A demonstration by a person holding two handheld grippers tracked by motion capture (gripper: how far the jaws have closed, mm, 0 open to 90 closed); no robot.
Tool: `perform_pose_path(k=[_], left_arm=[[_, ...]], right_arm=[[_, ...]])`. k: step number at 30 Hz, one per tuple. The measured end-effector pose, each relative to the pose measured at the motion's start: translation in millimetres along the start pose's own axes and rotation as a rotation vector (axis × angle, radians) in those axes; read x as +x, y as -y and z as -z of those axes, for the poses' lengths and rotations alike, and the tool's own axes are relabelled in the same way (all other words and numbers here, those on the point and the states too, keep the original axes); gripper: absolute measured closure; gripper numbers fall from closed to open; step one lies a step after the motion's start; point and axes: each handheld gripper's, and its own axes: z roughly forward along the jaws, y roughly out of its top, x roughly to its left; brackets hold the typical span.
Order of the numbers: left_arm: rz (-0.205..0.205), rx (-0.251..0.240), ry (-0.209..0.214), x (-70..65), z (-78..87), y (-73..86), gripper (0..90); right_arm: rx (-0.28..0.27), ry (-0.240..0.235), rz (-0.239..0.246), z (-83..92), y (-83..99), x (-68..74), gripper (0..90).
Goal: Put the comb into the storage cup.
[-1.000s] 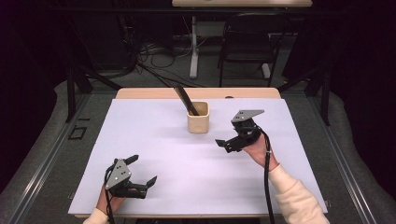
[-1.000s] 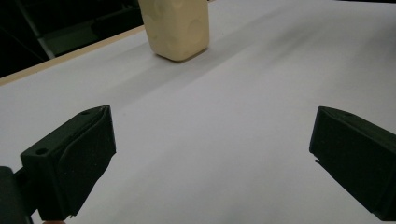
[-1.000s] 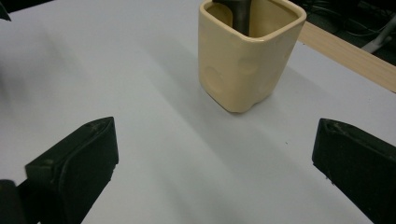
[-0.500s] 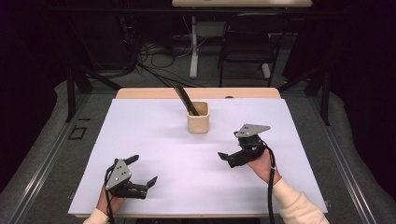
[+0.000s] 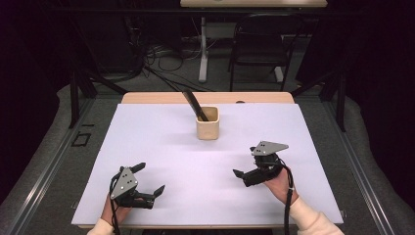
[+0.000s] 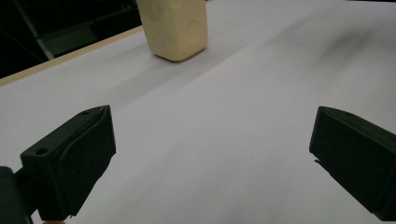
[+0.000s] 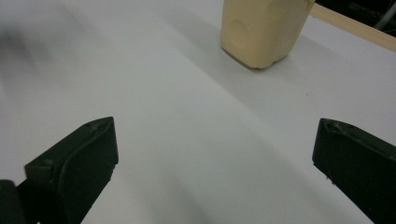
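Observation:
A cream square cup (image 5: 207,123) stands upright at the back middle of the white table sheet (image 5: 161,147), with a black tool (image 5: 195,105) leaning out of it to the back left. Low over the front left of the sheet, my left gripper (image 5: 149,178) is open and holds nothing. My right gripper (image 5: 247,164) is open and empty at the front right, its jaws pointing left. The same cup (image 6: 175,28) stands far ahead in the left gripper view, beyond the spread jaws. In the right gripper view the cup (image 7: 262,30) is ahead and to the right.
The sheet covers a wooden table (image 5: 161,98) whose bare edge shows at the back. A black chair (image 5: 258,46), a table leg (image 5: 203,49) and floor cables (image 5: 156,56) lie beyond it. Black frame bars (image 5: 78,88) stand at both sides.
My right gripper has drawn back from beside the cup toward the front right of the sheet and come lower. The left gripper has stayed in place.

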Motion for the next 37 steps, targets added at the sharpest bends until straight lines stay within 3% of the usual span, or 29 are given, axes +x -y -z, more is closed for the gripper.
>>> perform_pose_path(k=[20,37], left_arm=[[0.0,0.009,-0.002,-0.1,-0.2,0.5,0.4],[0.0,0.012,-0.003,0.1,-1.3,0.8,0.4]], right_arm=[[-0.003,0.066,0.03,22.7,40.3,16.8,0.0],[-0.04,0.076,0.037,37.1,47.1,23.0,0.0]])
